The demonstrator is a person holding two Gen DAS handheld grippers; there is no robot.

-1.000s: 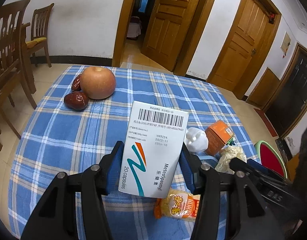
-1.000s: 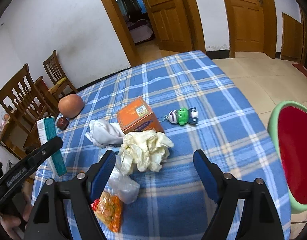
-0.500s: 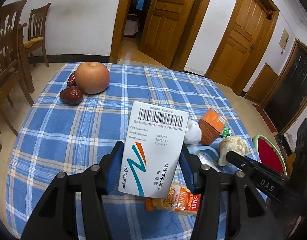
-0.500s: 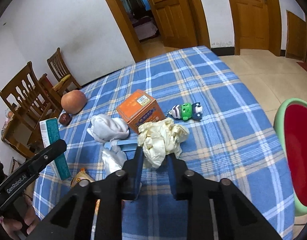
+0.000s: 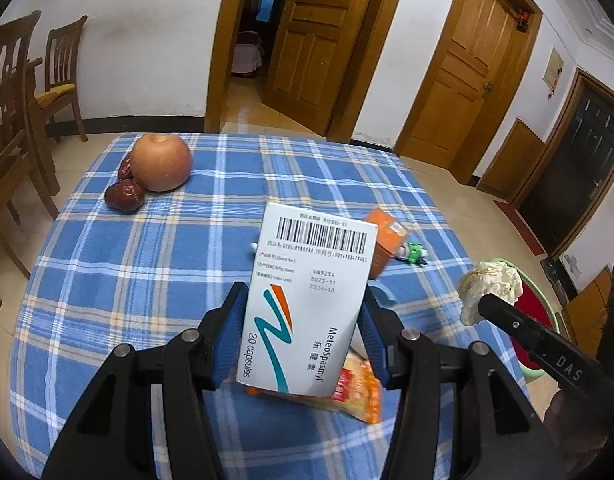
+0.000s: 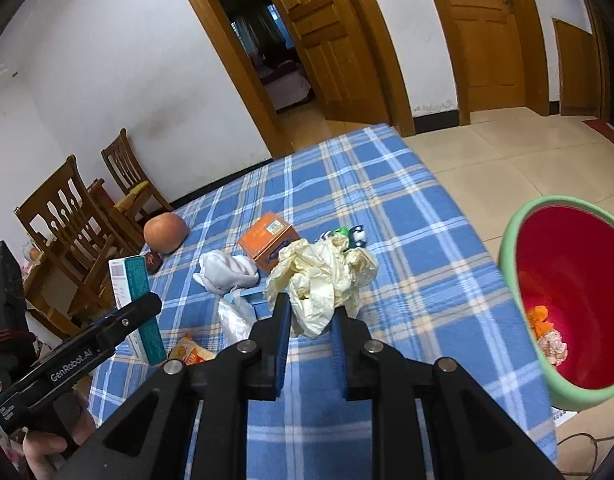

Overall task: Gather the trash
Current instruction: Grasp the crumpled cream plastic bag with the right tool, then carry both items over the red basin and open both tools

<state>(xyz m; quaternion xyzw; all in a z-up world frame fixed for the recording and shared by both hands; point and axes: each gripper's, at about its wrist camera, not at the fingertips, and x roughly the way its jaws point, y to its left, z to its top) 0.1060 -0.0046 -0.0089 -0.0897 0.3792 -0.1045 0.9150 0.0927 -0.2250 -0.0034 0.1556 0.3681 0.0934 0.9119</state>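
My left gripper (image 5: pixel 301 322) is shut on a white medicine box (image 5: pixel 313 296) with a barcode, held above the blue plaid table (image 5: pixel 147 264). The box (image 6: pixel 133 300) also shows from the side in the right wrist view. My right gripper (image 6: pixel 309 312) is shut on a crumpled cream paper wad (image 6: pixel 321 276), lifted above the table; the wad (image 5: pixel 489 284) also shows in the left wrist view. A green bin with a red inside (image 6: pixel 563 304) stands to the right of the table, with scraps at its bottom.
On the table lie an orange snack packet (image 5: pixel 347 394), an orange box (image 6: pixel 269 240), a white cloth wad (image 6: pixel 227 272), a clear plastic bag (image 6: pixel 237 314), a small green toy (image 5: pixel 415 252), an apple (image 5: pixel 161 162) and dates (image 5: pixel 125 198). Wooden chairs (image 6: pixel 79 232) stand at the left.
My right gripper shut on the cream paper wad and lifted it off the table toward the bin side. My left gripper kept hold of the medicine box and pulled back a little.
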